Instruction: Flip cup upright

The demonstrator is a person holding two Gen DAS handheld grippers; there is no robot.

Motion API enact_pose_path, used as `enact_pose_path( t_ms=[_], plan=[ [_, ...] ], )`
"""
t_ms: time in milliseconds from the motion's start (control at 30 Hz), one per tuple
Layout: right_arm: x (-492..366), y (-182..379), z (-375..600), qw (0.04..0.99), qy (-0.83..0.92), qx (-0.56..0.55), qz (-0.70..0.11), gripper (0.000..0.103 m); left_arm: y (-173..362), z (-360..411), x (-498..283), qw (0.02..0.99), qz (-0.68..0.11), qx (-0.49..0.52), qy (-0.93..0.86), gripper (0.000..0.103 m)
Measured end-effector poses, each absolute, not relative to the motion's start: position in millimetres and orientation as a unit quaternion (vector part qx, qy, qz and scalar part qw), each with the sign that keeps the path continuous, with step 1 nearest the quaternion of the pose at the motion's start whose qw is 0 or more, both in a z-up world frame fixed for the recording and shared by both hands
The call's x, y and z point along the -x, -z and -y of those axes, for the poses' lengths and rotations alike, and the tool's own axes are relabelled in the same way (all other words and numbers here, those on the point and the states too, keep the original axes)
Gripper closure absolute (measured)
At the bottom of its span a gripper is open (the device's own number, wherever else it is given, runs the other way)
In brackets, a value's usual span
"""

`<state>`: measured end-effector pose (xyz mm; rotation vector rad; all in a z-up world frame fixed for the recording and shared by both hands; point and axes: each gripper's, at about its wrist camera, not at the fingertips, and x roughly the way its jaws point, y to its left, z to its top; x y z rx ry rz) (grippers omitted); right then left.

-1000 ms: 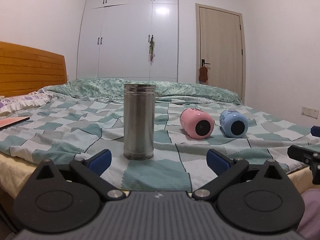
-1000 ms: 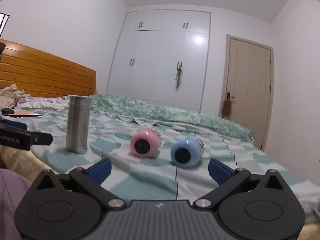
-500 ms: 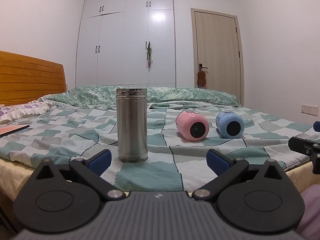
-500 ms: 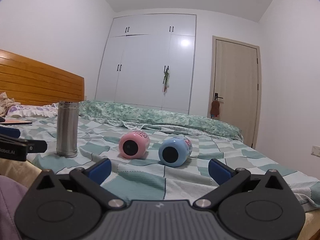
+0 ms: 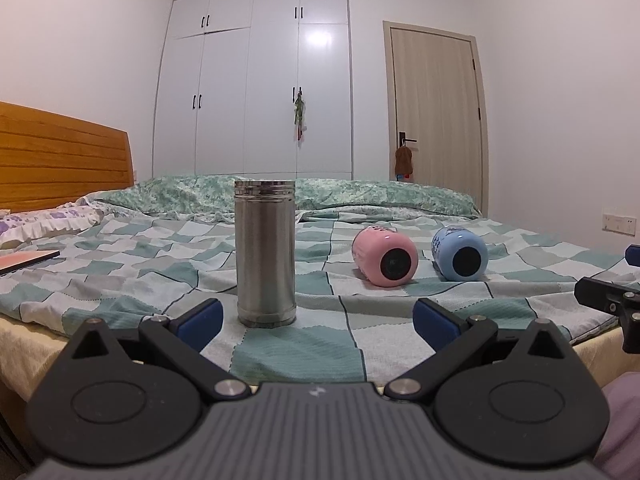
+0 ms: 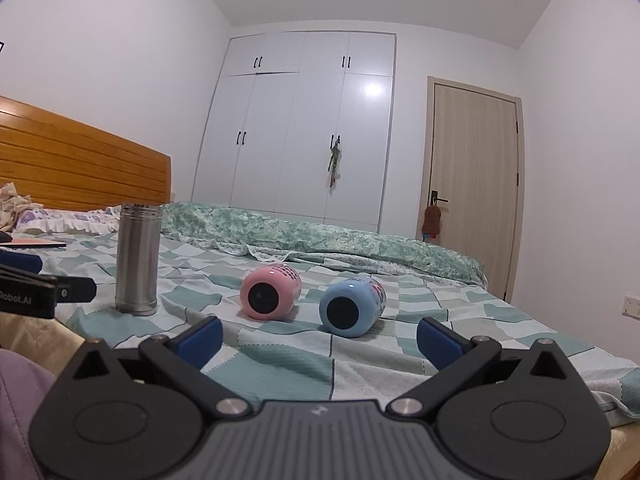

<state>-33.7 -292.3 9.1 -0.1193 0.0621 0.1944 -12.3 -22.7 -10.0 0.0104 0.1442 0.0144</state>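
Checked bed cover (image 5: 304, 344) carries an upright steel flask (image 5: 265, 252); pink cup (image 6: 271, 291) and blue cup (image 6: 352, 307) lie sideways. Left gripper (image 5: 318, 314) and right gripper (image 6: 320, 338) jaws apart, empty.

The left gripper (image 5: 316, 316) is level and points forward, its two blue-padded fingers (image 5: 200, 318) spread wide with nothing between them. The right gripper (image 6: 320, 338) has the same pose, also wide apart and holding nothing; its tip shows at the right edge of the left wrist view
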Motion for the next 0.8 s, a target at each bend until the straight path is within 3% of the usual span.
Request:
enact_pose_path(
  t_ms=[800],
  plan=[
    [35.6,-6.5,294.0,0.992,-0.102,0.063,-0.027,0.000,10.1,23.3,15.4,0.998,-0.067,-0.003,-0.002,0.000]
  ],
)
